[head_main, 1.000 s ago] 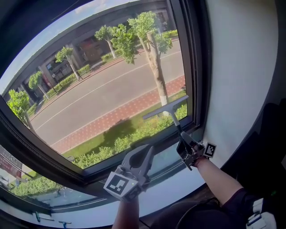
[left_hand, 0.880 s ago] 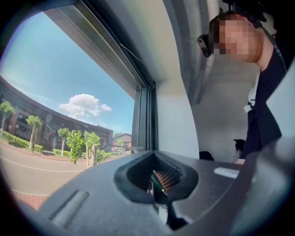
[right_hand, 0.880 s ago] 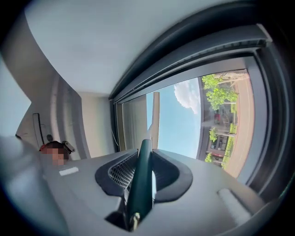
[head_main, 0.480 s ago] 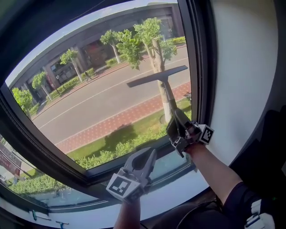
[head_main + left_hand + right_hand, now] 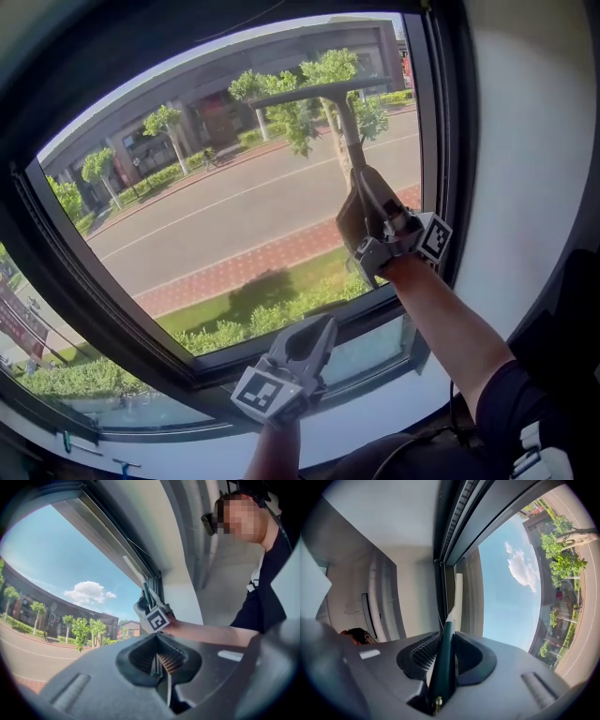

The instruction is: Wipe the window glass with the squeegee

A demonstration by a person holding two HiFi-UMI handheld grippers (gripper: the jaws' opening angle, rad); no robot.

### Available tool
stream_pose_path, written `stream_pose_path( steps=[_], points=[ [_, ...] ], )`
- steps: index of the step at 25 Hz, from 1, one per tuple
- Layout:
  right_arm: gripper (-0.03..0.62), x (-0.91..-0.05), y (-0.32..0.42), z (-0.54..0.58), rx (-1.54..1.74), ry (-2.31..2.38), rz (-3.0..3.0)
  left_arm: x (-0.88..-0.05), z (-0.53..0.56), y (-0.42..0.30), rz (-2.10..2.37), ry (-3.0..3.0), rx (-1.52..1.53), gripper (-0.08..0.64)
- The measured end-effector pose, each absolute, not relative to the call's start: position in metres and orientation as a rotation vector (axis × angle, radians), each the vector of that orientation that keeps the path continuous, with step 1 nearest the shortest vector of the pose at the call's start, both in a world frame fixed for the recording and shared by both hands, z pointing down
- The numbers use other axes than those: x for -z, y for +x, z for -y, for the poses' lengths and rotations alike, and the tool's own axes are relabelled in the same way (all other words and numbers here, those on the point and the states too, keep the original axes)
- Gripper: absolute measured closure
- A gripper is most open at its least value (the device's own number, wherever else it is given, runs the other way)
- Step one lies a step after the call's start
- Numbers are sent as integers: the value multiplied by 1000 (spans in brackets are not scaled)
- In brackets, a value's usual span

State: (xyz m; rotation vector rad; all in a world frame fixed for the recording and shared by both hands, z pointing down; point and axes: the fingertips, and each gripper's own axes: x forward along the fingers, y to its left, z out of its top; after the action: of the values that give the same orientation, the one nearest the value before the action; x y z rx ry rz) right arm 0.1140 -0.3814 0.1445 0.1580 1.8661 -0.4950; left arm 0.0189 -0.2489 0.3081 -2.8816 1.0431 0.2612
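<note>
Plainly, the biggest thing in view is the window glass (image 5: 234,216), a wide pane looking out on a street with trees, held in a dark window frame (image 5: 442,141) with a white wall (image 5: 534,141) to its right.

Against that pane the squeegee (image 5: 328,92) has climbed. A second ago its blade sat low, near the bottom right corner of the glass. Half a second ago it was at mid height. Now the blade lies across the upper right part of the pane, just below the top of the frame and tilted slightly. I judge that the right-hand strip of glass has been covered on the way up, or that the blade is now placed for a downward pull. The left part of the pane looks not yet reached.

The right claw (image 5: 364,208) is raised in front of the glass, close to the right side of the frame, and is clamped on the squeegee's dark green handle (image 5: 443,667). The handle runs straight out between its jaws, up toward the blade above.

The left claw (image 5: 314,345) hangs low, near the bottom rail of the frame and well apart from the squeegee. Its jaws are pressed together with nothing between them.
</note>
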Motion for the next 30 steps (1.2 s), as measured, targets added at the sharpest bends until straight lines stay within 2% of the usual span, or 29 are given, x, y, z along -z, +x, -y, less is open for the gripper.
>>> stream_pose_path(
  steps=[10,30],
  points=[
    [494,-70,94,393,422,175,-1906,-305,248,-11,-1093,-2842,-286,558],
    [494,-28,89,424,380,149,-1955,-309,260,-20,-1149,-2824,-289,558]
  ],
)
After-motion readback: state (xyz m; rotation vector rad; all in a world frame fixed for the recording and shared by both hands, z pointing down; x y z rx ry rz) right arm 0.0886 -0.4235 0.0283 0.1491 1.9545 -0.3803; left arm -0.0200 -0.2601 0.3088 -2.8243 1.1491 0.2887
